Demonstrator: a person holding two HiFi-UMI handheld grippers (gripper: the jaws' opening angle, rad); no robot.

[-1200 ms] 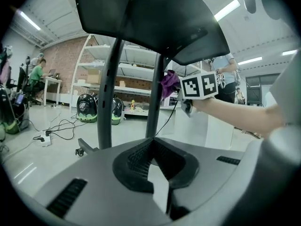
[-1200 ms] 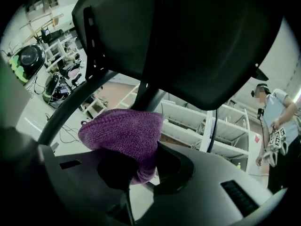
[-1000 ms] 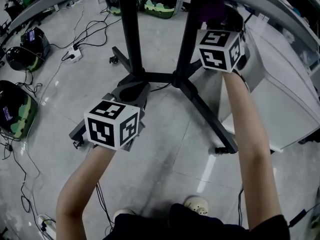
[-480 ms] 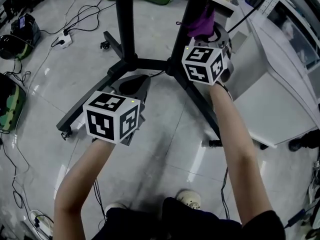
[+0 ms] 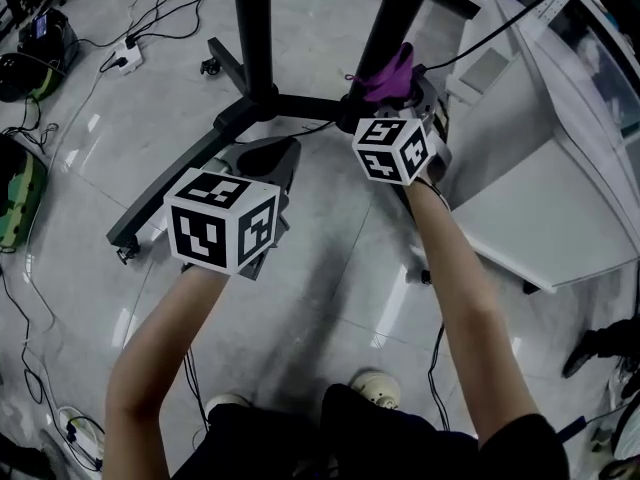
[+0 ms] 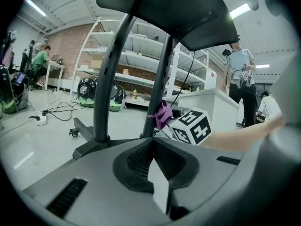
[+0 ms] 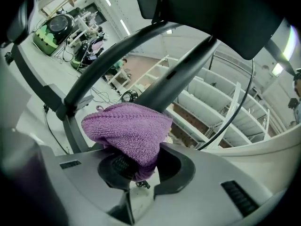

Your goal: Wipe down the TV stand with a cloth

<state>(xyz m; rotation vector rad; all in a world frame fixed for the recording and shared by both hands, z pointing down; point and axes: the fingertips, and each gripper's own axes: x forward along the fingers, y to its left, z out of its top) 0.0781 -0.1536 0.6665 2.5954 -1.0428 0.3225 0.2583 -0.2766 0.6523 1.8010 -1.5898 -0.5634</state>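
The black TV stand has two upright posts on a splayed floor base. My right gripper is shut on a purple cloth, which presses against the foot of the right post. In the right gripper view the cloth bulges out over the jaws of the right gripper, with the post just behind it. My left gripper hangs above the left leg, shut and holding nothing. From the left gripper view I see both posts, the cloth and the right gripper's marker cube.
A white cabinet stands close on the right of the stand. Cables and a power strip lie on the floor at the left, by a green-black device. A castor sits behind the base. Shelving and a standing person are farther off.
The right gripper has slid down the right post with the cloth, towards the base. The left gripper has stayed in much the same place, shut.
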